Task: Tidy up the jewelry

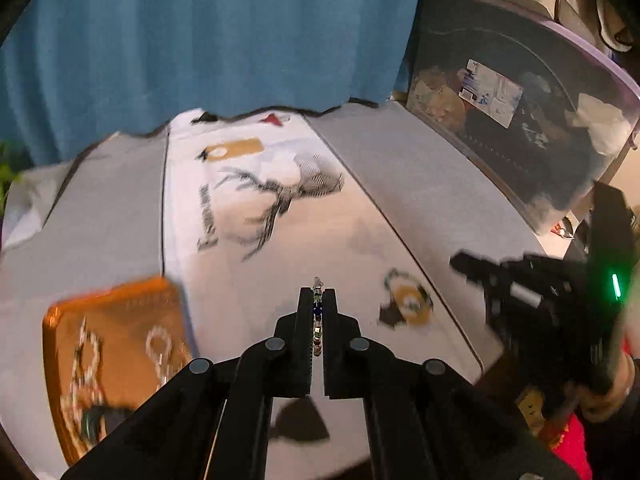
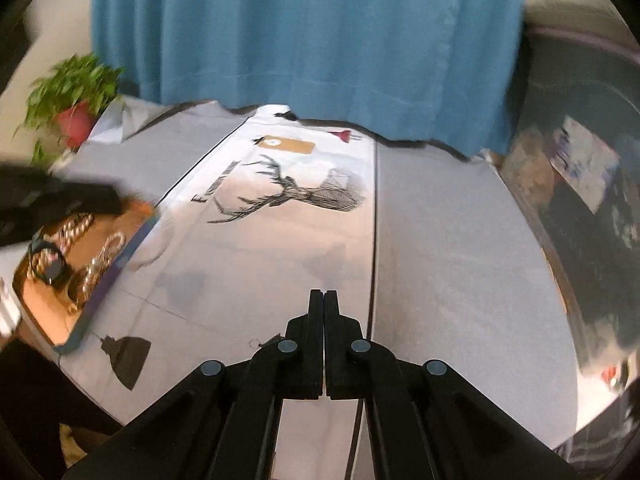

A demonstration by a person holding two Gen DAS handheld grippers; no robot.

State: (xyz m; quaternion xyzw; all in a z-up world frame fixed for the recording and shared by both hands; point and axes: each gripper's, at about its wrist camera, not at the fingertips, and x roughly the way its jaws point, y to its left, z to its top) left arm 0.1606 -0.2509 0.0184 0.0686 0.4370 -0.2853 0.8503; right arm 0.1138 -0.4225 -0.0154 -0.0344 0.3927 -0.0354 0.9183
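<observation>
My left gripper (image 1: 318, 292) is shut on a thin beaded bracelet (image 1: 317, 316) with mixed coloured beads, held above the printed tablecloth. An orange jewelry tray (image 1: 116, 308) lies to its lower left and holds several chains and a dark ring; it also shows in the right wrist view (image 2: 48, 300). My right gripper (image 2: 323, 294) is shut and empty above the cloth; it appears at the right in the left wrist view (image 1: 460, 262). The left gripper (image 2: 108, 200) shows blurred over the tray's far edge.
A table (image 2: 440, 240) covered by a grey and white cloth with a deer print (image 2: 296, 196). A blue curtain (image 2: 312, 32) hangs behind. A dark plastic storage bin (image 1: 520, 120) stands at the right. A potted plant (image 2: 76, 96) sits at the far left.
</observation>
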